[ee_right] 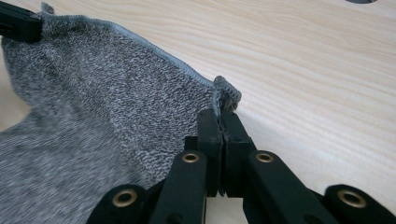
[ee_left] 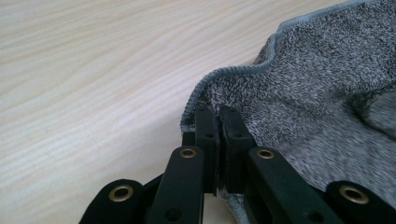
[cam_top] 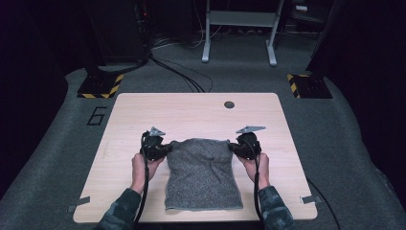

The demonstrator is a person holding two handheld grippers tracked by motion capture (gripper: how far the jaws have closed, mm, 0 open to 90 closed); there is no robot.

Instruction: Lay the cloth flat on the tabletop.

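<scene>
High view is showing a person at a pale wooden table (cam_top: 143, 110), working a grey towel (cam_top: 201, 177) with a hand-held gripper in each hand. The left gripper (cam_top: 168, 148) is pinching the towel's far left corner, at about ten o'clock from the cloth's middle, while the right gripper (cam_top: 231, 147) is pinching the far right corner, at about two o'clock. Both pairs of jaws are standing fully closed with the terry edge caught between them; in the left gripper view the left gripper (ee_left: 218, 122) is biting the towel (ee_left: 299, 98) just inside its stitched hem, and in the right gripper view the right gripper (ee_right: 219, 122) is clamping a small bunched tuft of the towel (ee_right: 102, 102) at the corner. Taking the two far corners at once is, by the look of it, a way of keeping the far edge stretched and level between the hands, so that the cloth can be lifted and folded toward the person evenly. The towel is lying at the centre of the table's near half, its near hem resting flat at six o'clock by the table's edge, its far edge rising slightly and sagging into soft creases between the grippers. It is a mottled, heathered grey with a looped pile and a lighter grey border.
</scene>
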